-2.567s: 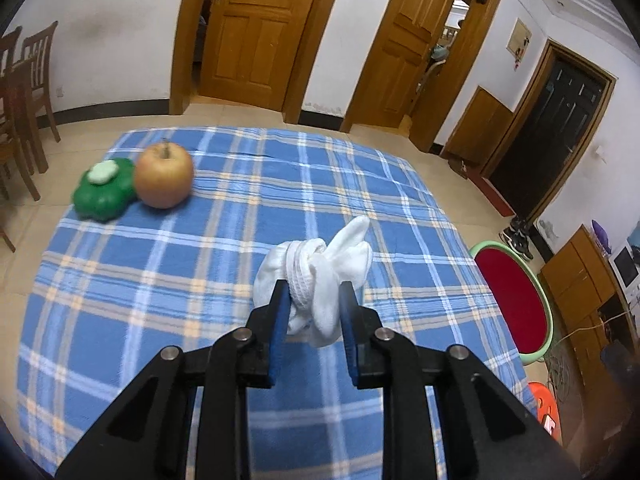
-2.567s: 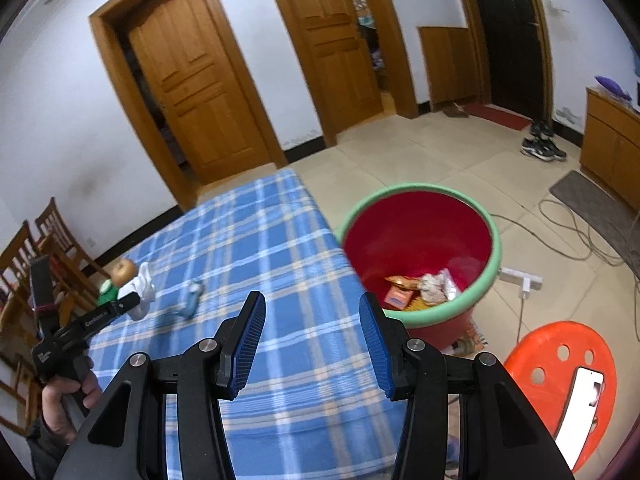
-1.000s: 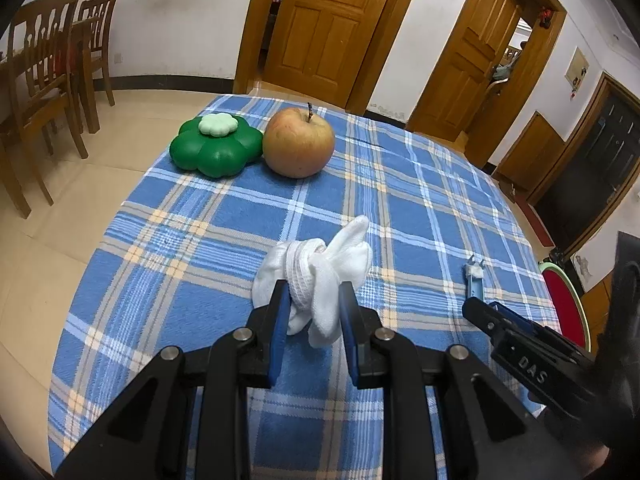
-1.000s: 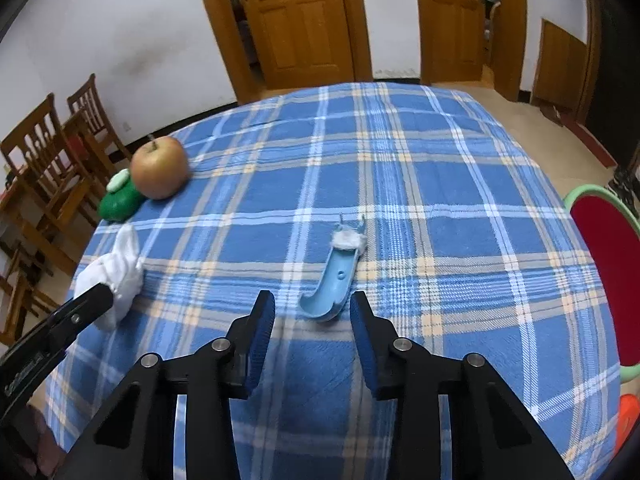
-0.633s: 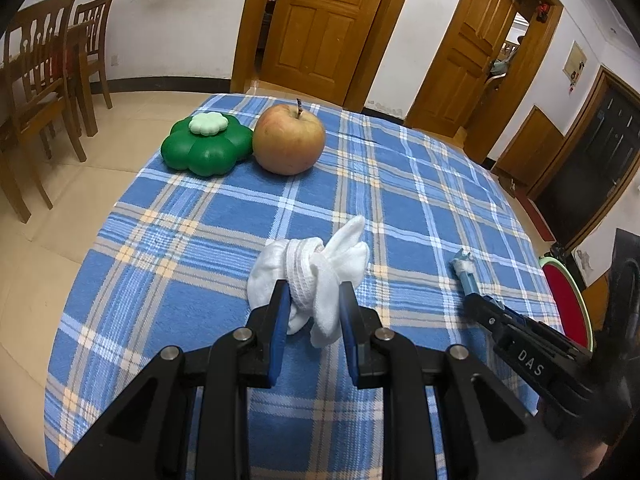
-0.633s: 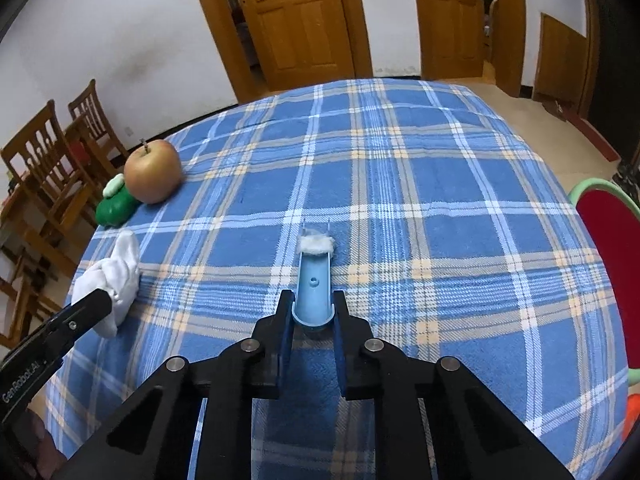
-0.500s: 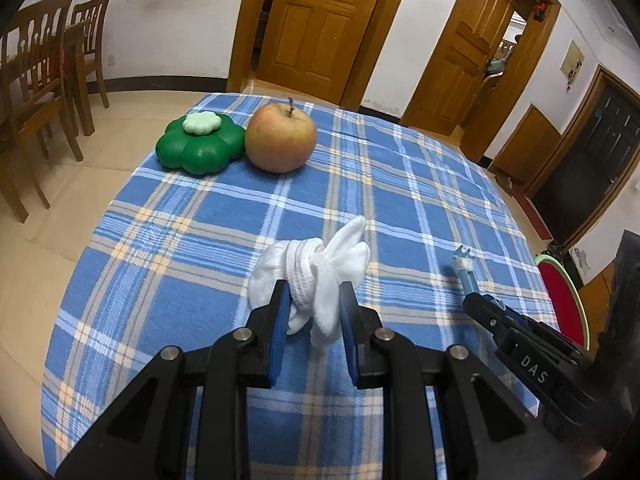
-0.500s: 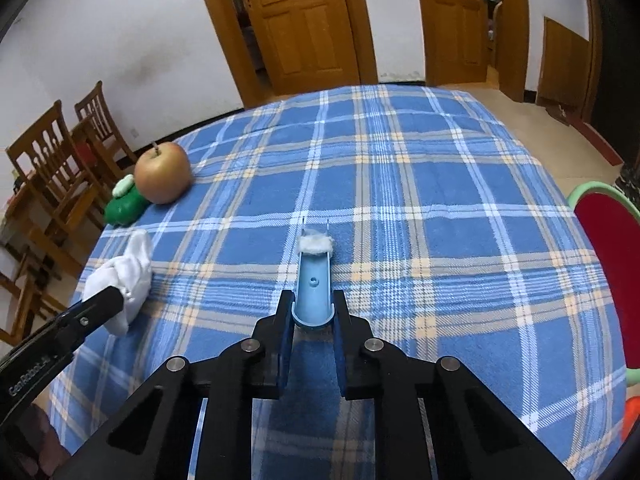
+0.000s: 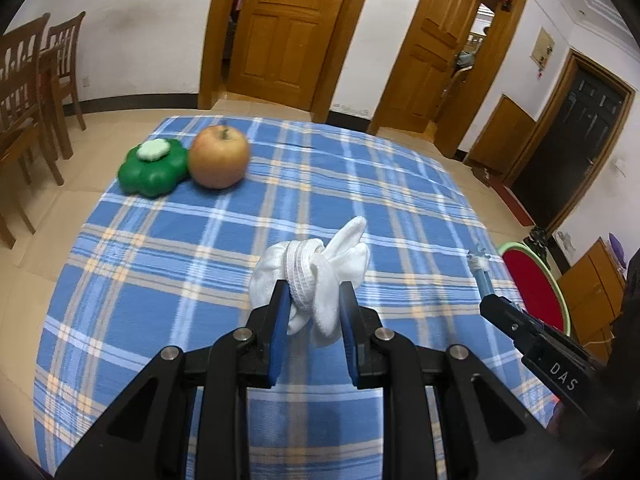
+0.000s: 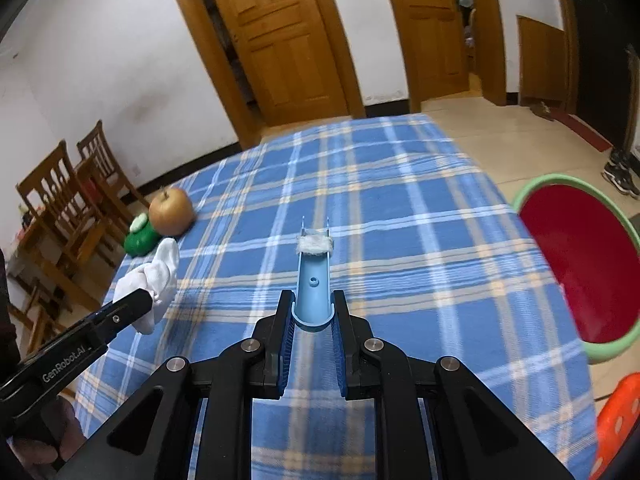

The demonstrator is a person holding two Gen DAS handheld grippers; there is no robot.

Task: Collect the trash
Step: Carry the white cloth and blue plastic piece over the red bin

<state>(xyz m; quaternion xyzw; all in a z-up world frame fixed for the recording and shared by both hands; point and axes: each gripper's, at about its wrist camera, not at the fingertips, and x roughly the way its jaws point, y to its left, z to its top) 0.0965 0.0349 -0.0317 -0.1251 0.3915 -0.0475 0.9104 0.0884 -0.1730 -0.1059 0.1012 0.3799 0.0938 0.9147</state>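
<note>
My left gripper (image 9: 313,307) is shut on a bunched white cloth (image 9: 316,270), held above the blue plaid tablecloth (image 9: 168,264). The same cloth (image 10: 154,276) shows at the left of the right wrist view, in the left gripper's tip. My right gripper (image 10: 313,314) is shut on a light blue plastic piece (image 10: 314,280) with a white fluffy tuft at its far end, lifted off the table. That blue piece (image 9: 481,274) pokes out of the right gripper at the right edge of the left wrist view. A red bin with a green rim (image 10: 576,264) stands on the floor to the right.
An apple (image 9: 218,157) and a green flower-shaped object (image 9: 154,168) sit at the table's far left corner. Wooden chairs (image 10: 68,200) stand left of the table. An orange stool (image 10: 618,424) is on the floor near the bin. Wooden doors line the far wall.
My right gripper closed on the blue piece and lifted it off the table. Both grippers rose and swung; the table looks farther and the red bin has come further into the right view.
</note>
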